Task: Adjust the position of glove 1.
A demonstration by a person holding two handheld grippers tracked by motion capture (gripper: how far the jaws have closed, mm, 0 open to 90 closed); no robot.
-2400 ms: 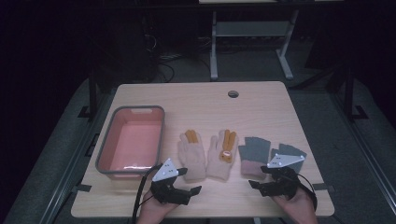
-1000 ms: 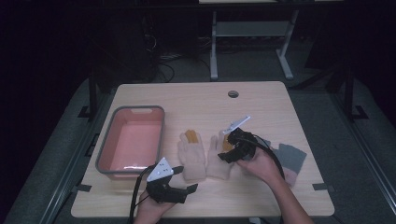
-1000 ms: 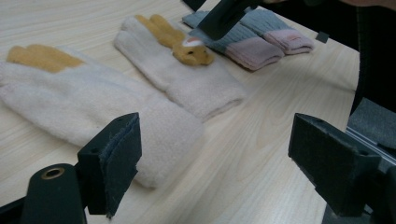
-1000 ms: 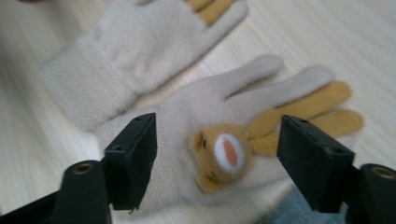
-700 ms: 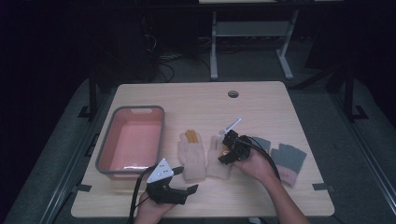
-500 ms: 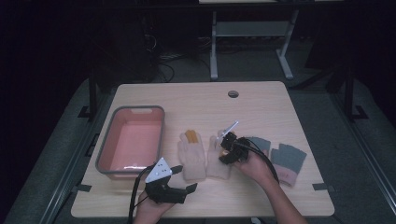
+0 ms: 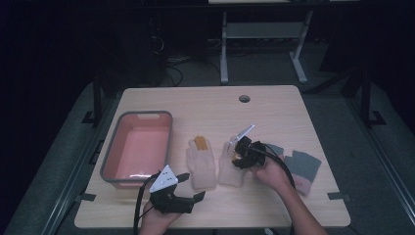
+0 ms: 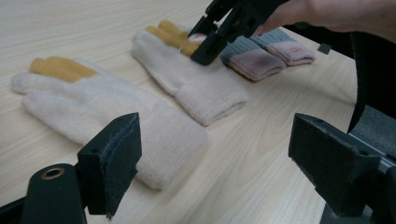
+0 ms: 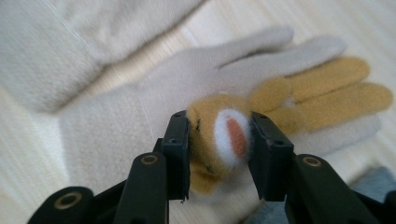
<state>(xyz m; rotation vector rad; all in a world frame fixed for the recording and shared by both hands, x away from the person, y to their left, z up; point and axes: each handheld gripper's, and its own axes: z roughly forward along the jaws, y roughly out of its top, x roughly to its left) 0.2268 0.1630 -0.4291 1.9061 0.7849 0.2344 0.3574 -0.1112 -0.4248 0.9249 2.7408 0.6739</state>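
Observation:
Two cream gloves with yellow fingers lie side by side at mid-table: the left glove (image 7: 201, 166) (image 8: 107, 116) and the right glove (image 7: 229, 170) (image 8: 196, 79). My right gripper (image 7: 236, 155) (image 9: 219, 135) points down on the right glove (image 9: 140, 121). Its jaws have just been closing and now pinch a bunched yellow fold of that glove. My left gripper (image 7: 192, 187) (image 8: 219, 154) rests near the front edge, open, with nothing between its jaws; the left glove's cuff lies just ahead of it.
A grey tray (image 7: 137, 115) with a pink inside stands at the left. A grey and pink pair of gloves (image 7: 304, 169) (image 8: 261, 58) lies right of the cream ones. A cable hole (image 7: 244, 98) sits near the far edge.
My right gripper has come from the table's front right to the right cream glove, dropped onto its fingers and closed on them. The left gripper has stayed put.

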